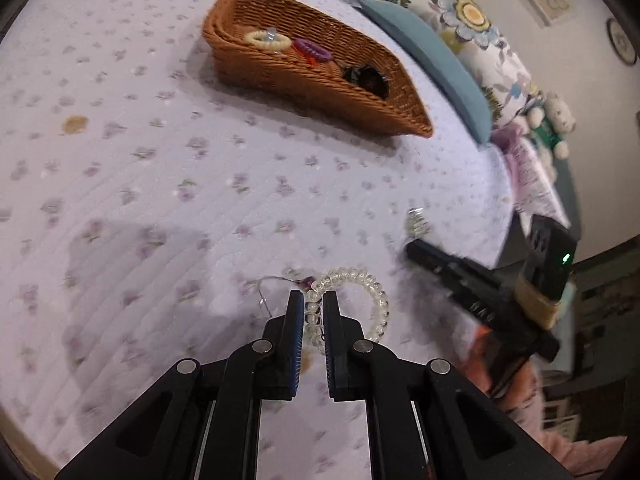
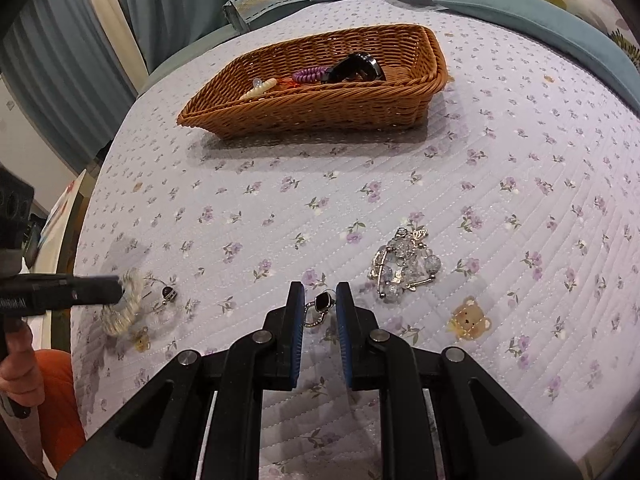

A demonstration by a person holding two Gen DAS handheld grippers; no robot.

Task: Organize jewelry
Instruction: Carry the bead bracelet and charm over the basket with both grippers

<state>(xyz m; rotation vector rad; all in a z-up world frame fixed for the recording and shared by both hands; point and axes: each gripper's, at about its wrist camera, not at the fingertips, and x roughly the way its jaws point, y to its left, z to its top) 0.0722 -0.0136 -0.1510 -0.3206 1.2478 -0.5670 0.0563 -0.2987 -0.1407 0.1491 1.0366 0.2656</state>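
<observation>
My left gripper is shut on a clear coiled bracelet, which hangs just above the lilac floral bedspread. An earring with a purple bead lies by its tips. The right wrist view shows the same gripper blurred at the left, with the bracelet. My right gripper points down at the bedspread, its jaws narrow around a black-stone pendant on a silver chain. A wicker basket farther back holds a cream coil, a purple coil and a black piece.
A silver and clear bead cluster lies right of the right gripper. Beside it is a teddy print on the bedspread. Teal pillows line the far edge. A hand holds the left gripper at the bed's left edge.
</observation>
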